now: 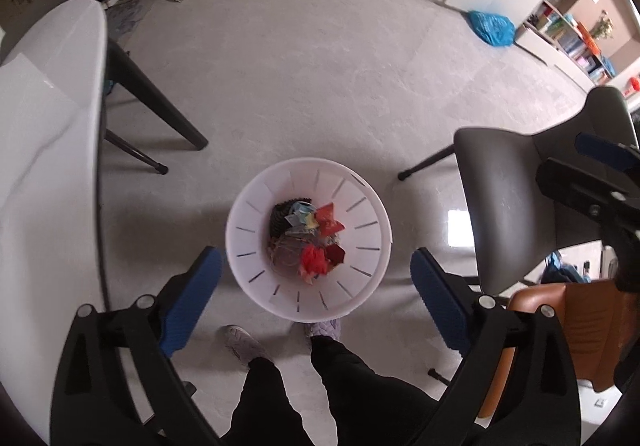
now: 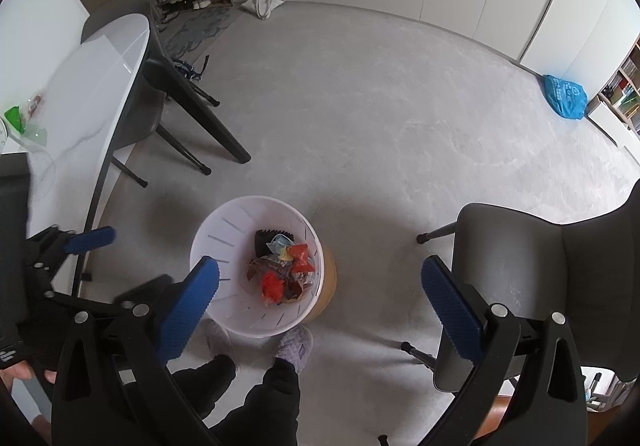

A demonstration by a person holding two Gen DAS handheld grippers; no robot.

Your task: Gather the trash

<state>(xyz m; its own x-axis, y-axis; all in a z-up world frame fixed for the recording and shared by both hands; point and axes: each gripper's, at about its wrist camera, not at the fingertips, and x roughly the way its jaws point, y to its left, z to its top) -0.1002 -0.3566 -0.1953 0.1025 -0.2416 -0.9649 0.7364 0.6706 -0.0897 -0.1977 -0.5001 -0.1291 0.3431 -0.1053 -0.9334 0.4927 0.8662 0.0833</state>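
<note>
**Meanwhile, both tools are hanging empty over the bin**

Both the left tool (image 1: 316,278) and the right tool (image 2: 320,294) are gaping wide, gripping nothing; the white bin (image 1: 256,205) is sitting on the floor by the person's feet, holding crumpled trash (image 1: 308,242); a green wrapper (image 2: 16,117) is lying on the bench (image 2: 92,93), well apart; reaching for it, a tool is likely risking a slip on thin plastic, or nudging the bin over.

Count: 1 white slotted bin (image 1: 308,181), trash heap inside, pcs too jumbled to tally. 1 white table (image 1: 44,133). 2 grey chairs (image 2: 532,254) (image 2: 136,121), 1 brown chair (image 1: 580,318). 1 blue bag (image 2: 565,97), 1 white tote (image 2: 264,1). 2 slippers (image 2: 295,346) (image 2: 218,338).
</note>
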